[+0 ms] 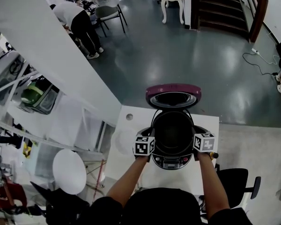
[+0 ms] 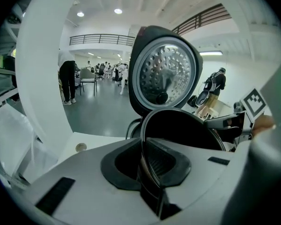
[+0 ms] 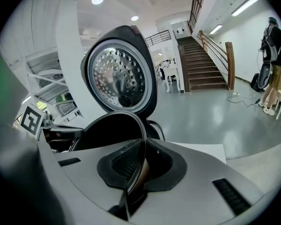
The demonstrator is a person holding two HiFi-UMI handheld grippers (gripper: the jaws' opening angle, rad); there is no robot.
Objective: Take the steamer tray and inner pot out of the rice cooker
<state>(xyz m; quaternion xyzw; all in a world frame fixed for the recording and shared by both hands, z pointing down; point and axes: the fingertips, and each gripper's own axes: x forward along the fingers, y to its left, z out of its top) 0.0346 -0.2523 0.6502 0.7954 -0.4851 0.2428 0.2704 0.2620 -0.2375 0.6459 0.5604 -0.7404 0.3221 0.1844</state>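
Note:
The rice cooker stands on the white table with its lid swung up and back. The dark inner pot is over the cooker's opening. My left gripper is shut on the pot's left rim, and my right gripper is shut on its right rim. In the left gripper view the thin rim runs between the pads of the left gripper. The right gripper clamps the rim the same way. A pale round shape lies left of the cooker; I cannot tell if it is the steamer tray.
A small round disc sits at the table's far left corner. A black chair stands at the table's right and a white round stool at its left. A white sloping beam runs along the left. People stand far off.

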